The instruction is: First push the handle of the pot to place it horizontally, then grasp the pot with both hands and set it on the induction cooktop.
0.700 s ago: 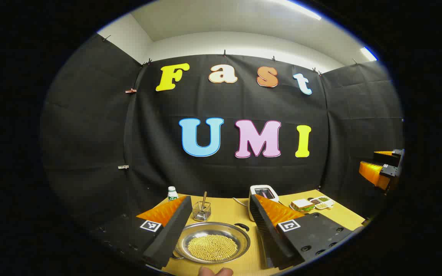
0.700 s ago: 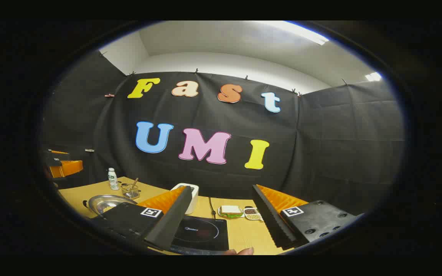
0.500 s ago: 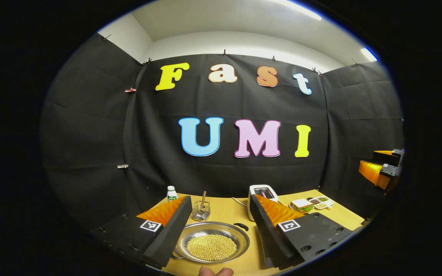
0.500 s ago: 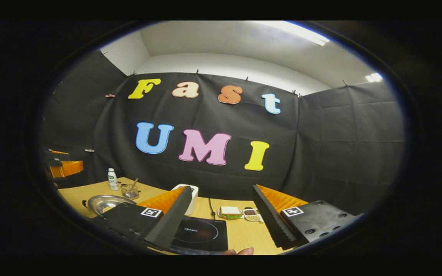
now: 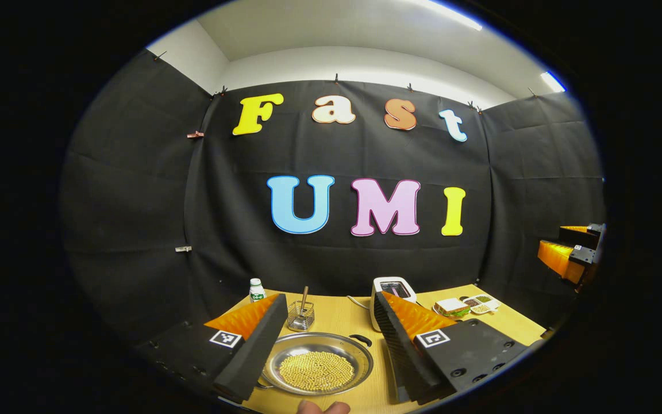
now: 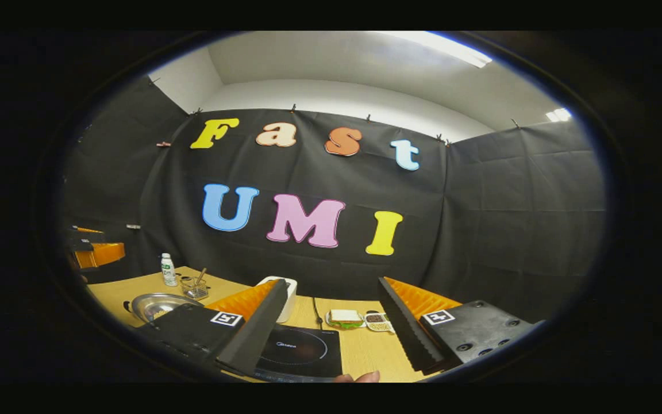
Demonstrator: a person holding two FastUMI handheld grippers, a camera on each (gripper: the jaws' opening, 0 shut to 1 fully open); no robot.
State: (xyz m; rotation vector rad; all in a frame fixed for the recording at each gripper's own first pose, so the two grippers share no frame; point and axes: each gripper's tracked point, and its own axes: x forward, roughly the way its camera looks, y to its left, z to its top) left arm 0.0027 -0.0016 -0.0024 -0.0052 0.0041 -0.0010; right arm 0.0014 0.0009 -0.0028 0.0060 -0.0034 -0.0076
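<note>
Right gripper (image 6: 331, 345): jaws wide apart, nothing between them, above the counter (image 6: 365, 351).
Cooktop (image 6: 302, 352): bare, between the fingers.
Pot (image 6: 158, 305): far left on counter, well apart from cooktop.
Bottle (image 6: 166, 269): upright behind pot.

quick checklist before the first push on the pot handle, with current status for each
1. Left tool open with nothing between its fingers: ok.
2. Right tool open with nothing between its fingers: ok.
3. Pot lies ahead of the left tool on the table, beans inside: ok.
4. Pot handle in view at the far right rim and not blocked: ok. Whether it is already horizontal: cannot tell.
5. Induction cooktop surface bare, ahead of the right tool: ok.
6. Wire cup stands beyond the pot; enough room for the push: cannot tell.
</note>
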